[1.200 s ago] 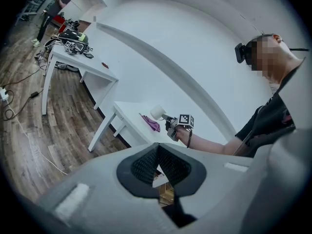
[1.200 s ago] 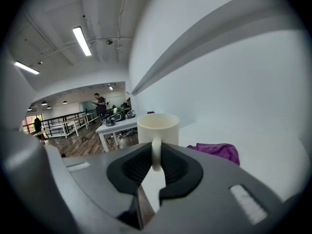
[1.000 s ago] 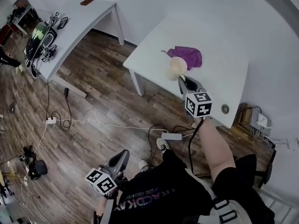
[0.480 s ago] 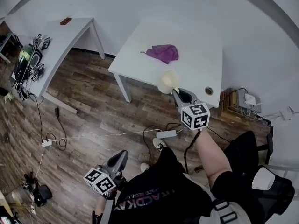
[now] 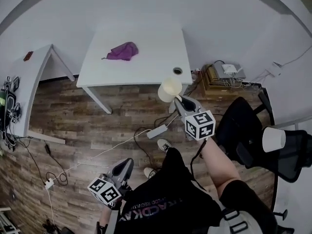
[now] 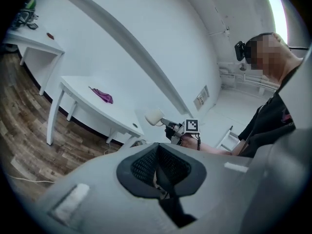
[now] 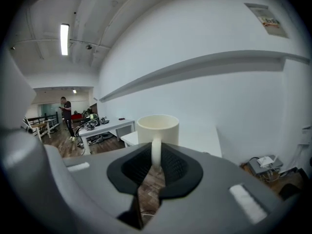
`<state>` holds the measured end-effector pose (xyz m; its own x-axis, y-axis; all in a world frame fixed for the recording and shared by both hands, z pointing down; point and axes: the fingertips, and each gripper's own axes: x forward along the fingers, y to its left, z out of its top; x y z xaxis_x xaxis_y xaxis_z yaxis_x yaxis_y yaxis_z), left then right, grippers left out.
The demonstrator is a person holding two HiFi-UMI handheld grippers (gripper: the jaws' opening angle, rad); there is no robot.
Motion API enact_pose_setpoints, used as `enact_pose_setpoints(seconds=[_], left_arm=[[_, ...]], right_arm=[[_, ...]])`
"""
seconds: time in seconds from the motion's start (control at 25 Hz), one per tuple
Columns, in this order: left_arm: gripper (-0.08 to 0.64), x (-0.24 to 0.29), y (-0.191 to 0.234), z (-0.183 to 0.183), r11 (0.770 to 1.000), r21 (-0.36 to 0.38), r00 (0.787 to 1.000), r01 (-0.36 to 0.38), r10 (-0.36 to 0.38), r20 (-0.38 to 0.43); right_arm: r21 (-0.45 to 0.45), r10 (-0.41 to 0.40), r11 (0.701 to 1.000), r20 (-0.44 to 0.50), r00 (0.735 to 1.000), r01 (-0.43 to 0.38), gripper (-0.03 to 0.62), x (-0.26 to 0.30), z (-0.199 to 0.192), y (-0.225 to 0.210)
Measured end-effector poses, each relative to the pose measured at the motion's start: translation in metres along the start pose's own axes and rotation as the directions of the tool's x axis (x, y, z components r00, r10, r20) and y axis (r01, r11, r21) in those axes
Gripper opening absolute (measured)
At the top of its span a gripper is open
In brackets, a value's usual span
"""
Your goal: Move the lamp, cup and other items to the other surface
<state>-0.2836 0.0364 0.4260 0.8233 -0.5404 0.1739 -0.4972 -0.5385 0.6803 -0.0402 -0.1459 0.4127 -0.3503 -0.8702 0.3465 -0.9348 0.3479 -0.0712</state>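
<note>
Head view: my right gripper point(image 5: 178, 99) has carried the cup point(image 5: 169, 88) off the white table point(image 5: 146, 43) and away from the purple cloth point(image 5: 123, 50). It is now just past the table's near edge, so the transfer looks underway. Left gripper view: my left gripper point(image 6: 158, 165) is closed and empty. Right gripper view: the jaws pinch the handle point(image 7: 156, 152). The cup is upright, mouth up, long axis vertical.

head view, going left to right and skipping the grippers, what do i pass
side table → purple cloth → mug → white box by the wall → paper cup
</note>
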Motion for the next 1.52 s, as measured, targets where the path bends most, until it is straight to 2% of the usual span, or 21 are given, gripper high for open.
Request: enact_pose_setpoints(seconds=[0.16, 0.32, 0.48, 0.76, 0.92, 1.08, 1.16, 1.28, 1.52], left_arm=[[0.003, 0.029, -0.020, -0.008, 0.997, 0.013, 0.995, 0.079, -0.078, -0.060], [0.003, 0.067, -0.038, -0.013, 0.987, 0.013, 0.981, 0.159, -0.156, -0.116], [0.003, 0.117, -0.075, -0.034, 0.967, 0.023, 0.949, 0.254, -0.245, -0.200], [0.003, 0.201, -0.139, -0.080, 0.934, 0.006, 0.880, 0.357, -0.334, -0.336], [0.003, 0.244, -0.167, -0.102, 0.930, -0.004, 0.857, 0.368, -0.341, -0.388], [0.003, 0.290, -0.188, -0.125, 0.932, -0.022, 0.845, 0.361, -0.337, -0.416], [0.003, 0.309, -0.198, -0.140, 0.932, -0.034, 0.829, 0.360, -0.336, -0.447], [0.003, 0.337, -0.213, -0.163, 0.934, -0.046, 0.804, 0.355, -0.330, -0.495], [0.003, 0.381, -0.237, -0.198, 0.946, -0.059, 0.778, 0.320, -0.298, -0.554]], right_arm=[[0.035, -0.134, 0.990, -0.018, 0.991, 0.135, 0.049, -0.059, -0.021, -0.053], [0.086, -0.272, 0.958, -0.025, 0.962, 0.273, 0.049, -0.121, -0.039, -0.104], [0.122, -0.377, 0.918, -0.033, 0.926, 0.378, 0.049, -0.182, -0.056, -0.159], [0.198, -0.536, 0.817, -0.083, 0.840, 0.542, 0.049, -0.291, -0.101, -0.260], [0.246, -0.588, 0.760, -0.135, 0.797, 0.602, 0.049, -0.338, -0.136, -0.315], [0.269, -0.617, 0.718, -0.182, 0.766, 0.642, 0.049, -0.367, -0.168, -0.374], [0.279, -0.626, 0.700, -0.206, 0.752, 0.658, 0.049, -0.378, -0.184, -0.399], [0.293, -0.629, 0.679, -0.241, 0.739, 0.673, 0.049, -0.393, -0.213, -0.434], [0.348, -0.609, 0.638, -0.317, 0.727, 0.687, 0.049, -0.409, -0.278, -0.493]])
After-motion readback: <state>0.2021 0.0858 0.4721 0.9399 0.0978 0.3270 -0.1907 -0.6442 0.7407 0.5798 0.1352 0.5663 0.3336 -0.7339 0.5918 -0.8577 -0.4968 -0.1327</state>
